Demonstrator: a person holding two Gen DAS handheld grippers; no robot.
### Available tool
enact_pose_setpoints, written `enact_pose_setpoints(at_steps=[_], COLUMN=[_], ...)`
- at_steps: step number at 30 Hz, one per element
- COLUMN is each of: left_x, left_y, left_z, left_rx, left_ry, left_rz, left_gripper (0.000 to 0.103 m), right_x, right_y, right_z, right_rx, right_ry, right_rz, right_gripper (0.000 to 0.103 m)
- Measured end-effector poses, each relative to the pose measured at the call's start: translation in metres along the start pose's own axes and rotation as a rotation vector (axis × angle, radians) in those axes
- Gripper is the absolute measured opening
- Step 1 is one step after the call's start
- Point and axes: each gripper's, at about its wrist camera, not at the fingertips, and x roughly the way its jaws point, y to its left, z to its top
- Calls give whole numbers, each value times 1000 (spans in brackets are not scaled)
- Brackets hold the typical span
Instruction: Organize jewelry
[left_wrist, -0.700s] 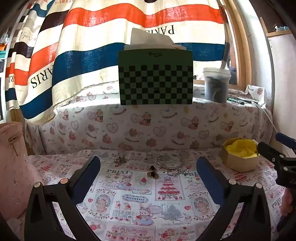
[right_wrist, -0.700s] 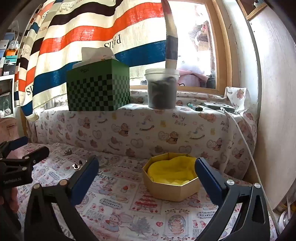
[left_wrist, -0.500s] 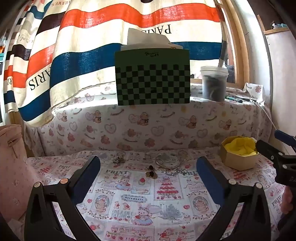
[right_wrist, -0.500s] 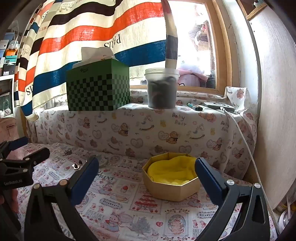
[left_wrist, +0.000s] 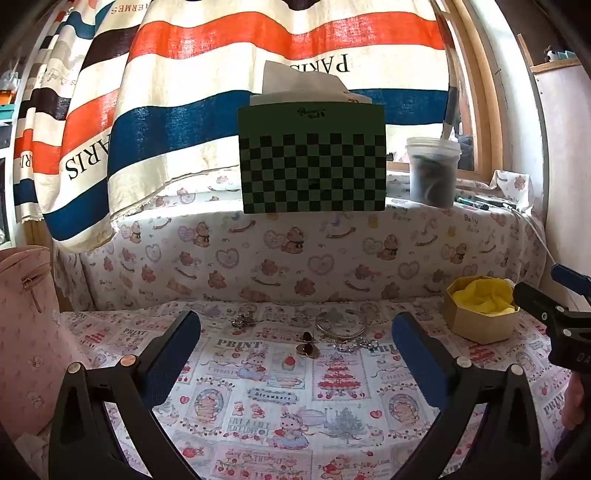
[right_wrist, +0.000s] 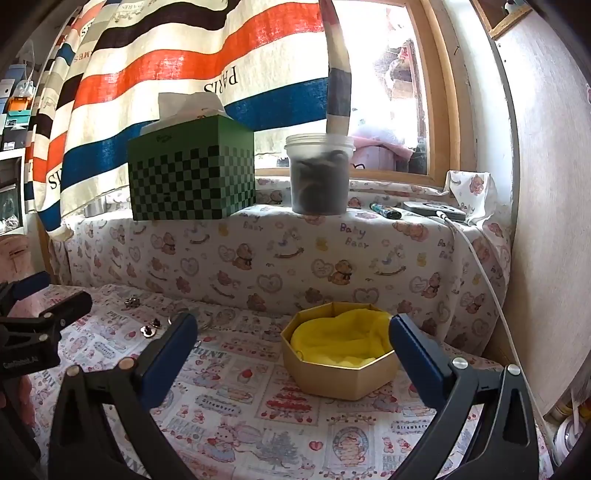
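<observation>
green-checked tissue box (left_wrist: 312, 170), yellow-lined gold box (right_wrist: 341, 356)

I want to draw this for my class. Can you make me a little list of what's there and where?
box: gold box, yellow cloth inside, on the table's right
jewelry: bangle, earrings, brooch, loose on the tablecloth
shelf: checkered tissue box, plastic tub
left gripper: open, empty
right gripper: open, empty

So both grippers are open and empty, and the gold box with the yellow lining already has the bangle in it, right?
Not quite. The bangle lies on the cloth beside the other jewelry, as the left wrist view shows; the gold box holds only its yellow lining. Both grippers are open and empty.
</observation>
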Motion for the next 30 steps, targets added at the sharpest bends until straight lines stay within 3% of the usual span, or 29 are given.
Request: enact_pose_setpoints(at_steps=[23,30], left_x=[-5,3], left_y=[2,-1], left_z=[0,-1], left_rx=[-21,-12], left_ry=[-16,14], left_rz=[-3,6], left_gripper=[103,103], right_x=[3,4], right_y=[2,0], right_z=[1,0], right_rx=[-8,3], right_ry=[14,18], right_rz=[-14,-19], right_gripper=[103,103])
